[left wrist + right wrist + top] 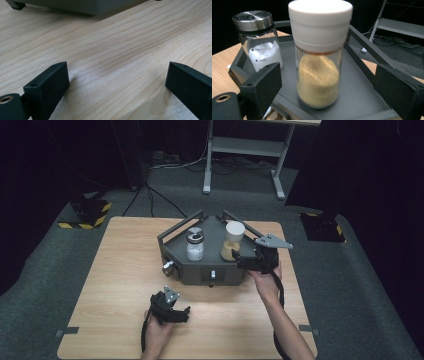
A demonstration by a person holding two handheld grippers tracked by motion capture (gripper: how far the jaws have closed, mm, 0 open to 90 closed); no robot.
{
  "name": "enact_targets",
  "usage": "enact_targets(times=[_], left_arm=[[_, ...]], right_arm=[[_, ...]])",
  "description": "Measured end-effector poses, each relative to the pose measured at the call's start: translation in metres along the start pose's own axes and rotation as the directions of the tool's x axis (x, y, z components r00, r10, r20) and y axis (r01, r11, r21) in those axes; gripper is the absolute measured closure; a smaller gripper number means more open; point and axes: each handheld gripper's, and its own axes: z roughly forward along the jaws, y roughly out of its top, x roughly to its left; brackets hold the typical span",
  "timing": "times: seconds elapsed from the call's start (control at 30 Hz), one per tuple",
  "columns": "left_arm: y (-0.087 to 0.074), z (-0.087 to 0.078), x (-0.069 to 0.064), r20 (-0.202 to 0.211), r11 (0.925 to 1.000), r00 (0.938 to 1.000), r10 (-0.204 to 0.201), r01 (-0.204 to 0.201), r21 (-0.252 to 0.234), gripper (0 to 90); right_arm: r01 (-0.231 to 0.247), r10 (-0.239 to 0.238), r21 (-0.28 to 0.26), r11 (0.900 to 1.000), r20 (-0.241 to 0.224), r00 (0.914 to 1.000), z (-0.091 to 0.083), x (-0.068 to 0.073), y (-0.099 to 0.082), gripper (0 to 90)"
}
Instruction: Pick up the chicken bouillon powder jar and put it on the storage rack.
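A grey box-like stand with a railed tray top [210, 265] sits mid-table. On it stand two jars: one with a white lid and yellow powder [232, 241] [319, 60], and one with a metal lid and white powder [194, 245] [259, 42]. My right gripper [244, 260] [327, 85] is open at the tray's right front edge, its jaws on either side of the yellow-powder jar without touching it. My left gripper [181, 314] [117, 82] rests low over the bare wooden table [112, 50] in front of the stand, open and holding nothing.
The stand's front has a round knob [168, 268] at the left corner and a small switch [212, 274]. Its rails [367, 50] rise around the jars. A white desk frame [245, 155] and cables lie on the floor beyond the table.
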Motion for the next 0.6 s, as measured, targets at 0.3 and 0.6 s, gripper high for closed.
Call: enact_targets(times=[0.3, 0.6], left_arm=[[0.0, 0.0, 0.0, 0.0, 1.0, 1.0, -0.001, 0.001, -0.001, 5.0], [0.0, 0.0, 0.0, 0.0, 1.0, 1.0, 0.001, -0.001, 0.0, 5.0]], right_arm=[[-0.008, 0.008, 0.009, 0.9999, 0.014, 0.9999, -0.018, -0.007, -0.019, 8.4], [-0.02, 0.02, 0.028, 0.9994, 0.032, 0.9993, -0.035, -0.014, -0.043, 8.4]])
